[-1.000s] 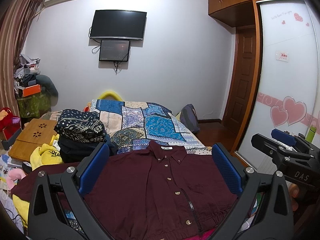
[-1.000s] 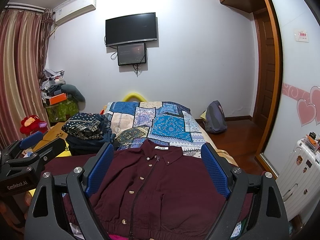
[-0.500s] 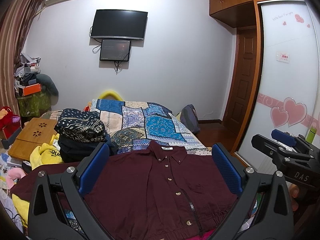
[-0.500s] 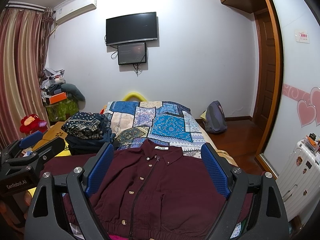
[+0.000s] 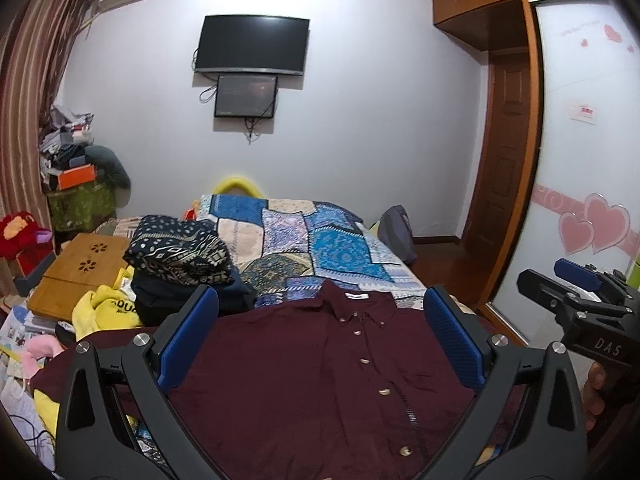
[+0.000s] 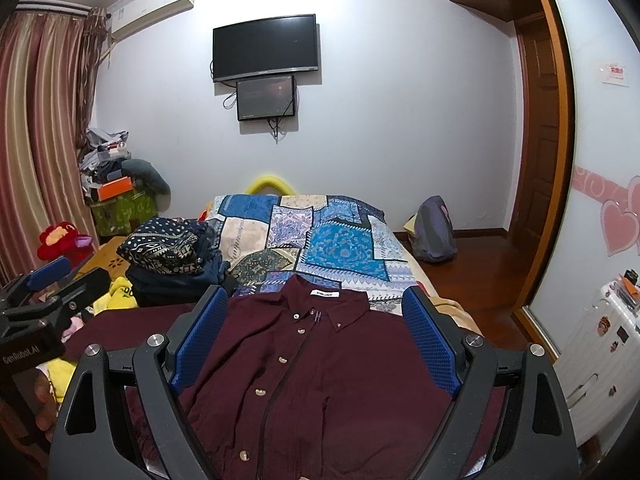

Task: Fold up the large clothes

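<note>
A dark maroon button-up shirt (image 5: pixel 320 376) lies flat, front up, on the near end of the bed, collar pointing away; it also shows in the right wrist view (image 6: pixel 328 376). My left gripper (image 5: pixel 318 340) is open and empty, held above the shirt. My right gripper (image 6: pixel 316 340) is open and empty, also above the shirt. Each gripper shows at the edge of the other's view: the right one (image 5: pixel 580 292) at the right, the left one (image 6: pixel 48 284) at the left.
A patchwork quilt (image 5: pixel 320 248) covers the bed beyond the shirt. A stack of folded dark clothes (image 5: pixel 180 264) sits at the shirt's far left, with yellow garments (image 5: pixel 104 312) and a wooden lap table (image 5: pixel 80 268) beside it. A backpack (image 6: pixel 434 232) stands on the floor at right.
</note>
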Demonstrator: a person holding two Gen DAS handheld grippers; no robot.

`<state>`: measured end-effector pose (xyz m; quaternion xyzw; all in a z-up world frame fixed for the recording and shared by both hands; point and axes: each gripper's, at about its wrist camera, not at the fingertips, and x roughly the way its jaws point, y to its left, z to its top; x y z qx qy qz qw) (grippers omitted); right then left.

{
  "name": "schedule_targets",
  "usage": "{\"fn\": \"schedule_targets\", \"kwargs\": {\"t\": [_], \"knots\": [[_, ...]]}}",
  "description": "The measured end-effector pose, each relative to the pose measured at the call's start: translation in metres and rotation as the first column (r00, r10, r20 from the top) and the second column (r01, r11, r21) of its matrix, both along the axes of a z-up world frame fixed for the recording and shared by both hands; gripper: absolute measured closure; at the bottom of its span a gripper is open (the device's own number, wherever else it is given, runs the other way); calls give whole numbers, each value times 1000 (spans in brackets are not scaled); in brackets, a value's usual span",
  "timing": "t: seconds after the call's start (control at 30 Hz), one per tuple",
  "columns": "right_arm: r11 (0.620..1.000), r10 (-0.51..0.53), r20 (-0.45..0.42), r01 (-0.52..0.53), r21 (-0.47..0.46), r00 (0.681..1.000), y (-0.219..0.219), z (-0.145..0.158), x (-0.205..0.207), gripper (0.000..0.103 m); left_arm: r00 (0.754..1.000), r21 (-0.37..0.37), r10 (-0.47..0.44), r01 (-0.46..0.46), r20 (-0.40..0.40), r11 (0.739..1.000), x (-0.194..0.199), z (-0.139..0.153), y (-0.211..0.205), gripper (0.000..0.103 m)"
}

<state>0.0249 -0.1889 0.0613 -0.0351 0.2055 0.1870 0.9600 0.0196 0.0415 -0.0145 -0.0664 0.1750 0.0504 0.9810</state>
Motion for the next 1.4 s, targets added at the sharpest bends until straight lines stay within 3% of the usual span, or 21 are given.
{"fn": "schedule_targets", "kwargs": {"t": [0.3,0.5,0.63,0.77,0.83,0.9,1.03,1.07,1.23,1.4], "knots": [[999,8,-49,-9,-31,999,11,-13,43,16,980,4,194,-194,-35,981,11,-11,76,0],[997,1,-116,-9,-72,993,23,-29,81,16,906,-25,403,-409,-129,912,10,-34,162,0],[995,-3,-186,-14,-94,983,32,-45,103,16,852,-117,470,-504,-231,856,1,-64,226,0],[996,-10,-260,-14,-92,965,37,-61,121,16,783,-234,504,-601,-365,764,-14,-110,291,0],[995,-22,-294,-7,-98,956,40,-68,129,16,763,-275,499,-625,-411,730,-22,-131,312,0],[994,-31,-318,-4,-108,947,44,-73,136,16,754,-332,473,-637,-455,695,-25,-153,326,0],[990,-50,-339,2,-142,940,50,-80,144,16,730,-439,438,-673,-525,596,-39,-199,362,0],[989,-55,-341,3,-151,938,51,-82,145,16,716,-469,433,-691,-547,551,-46,-213,371,0],[985,-73,-366,9,-175,928,58,-91,155,16,694,-554,430,-720,-578,418,-65,-251,393,1],[982,-87,-398,10,-191,913,64,-99,162,16,685,-577,417,-729,-598,368,-63,-274,409,3]]}}
